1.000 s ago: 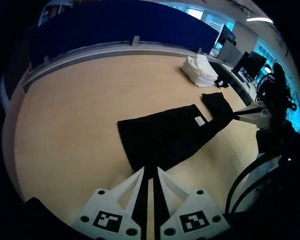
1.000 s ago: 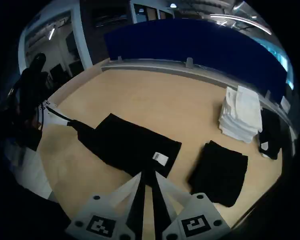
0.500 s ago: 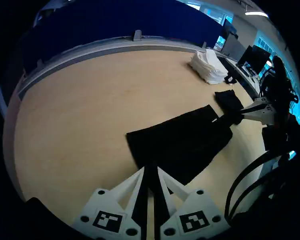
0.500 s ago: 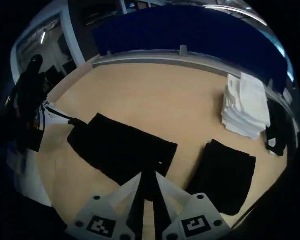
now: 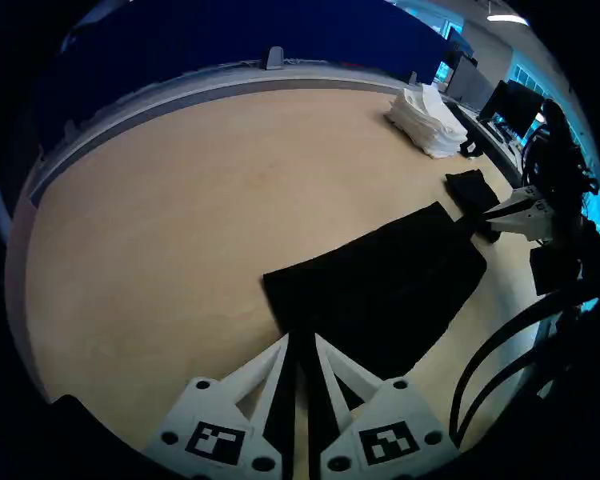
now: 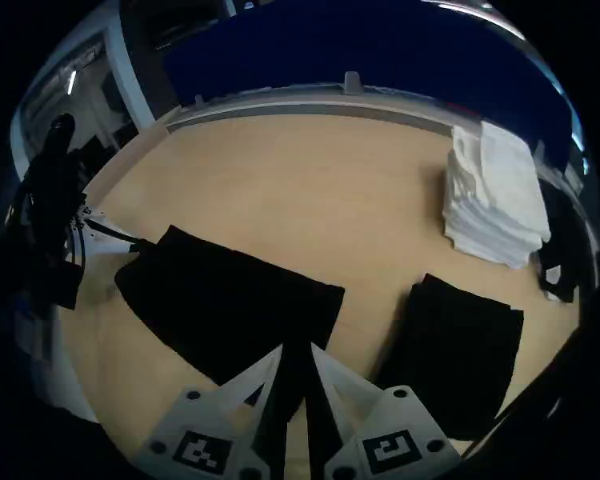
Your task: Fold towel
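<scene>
A black towel (image 5: 376, 284) lies spread on the light wooden table (image 5: 180, 200). My left gripper (image 5: 302, 342) is shut on its near corner, with dark cloth running between the white fingers. In the left gripper view, the right gripper (image 5: 510, 219) pinches the towel's far right corner. In the right gripper view the same black towel (image 6: 224, 300) stretches to the left. My right gripper (image 6: 294, 354) is shut on its near corner. The left gripper (image 6: 112, 238) holds the far left corner.
A stack of folded white towels (image 6: 492, 196) stands at the back right of the table (image 6: 300, 184), also seen as white towels (image 5: 428, 120). A folded black towel (image 6: 456, 356) lies beside my right gripper. A blue partition (image 5: 220, 40) lines the table's far edge.
Both grippers have pulled the towel toward the table's near side and stretched it wider between them. Its white label showed one second ago and is now out of sight.
</scene>
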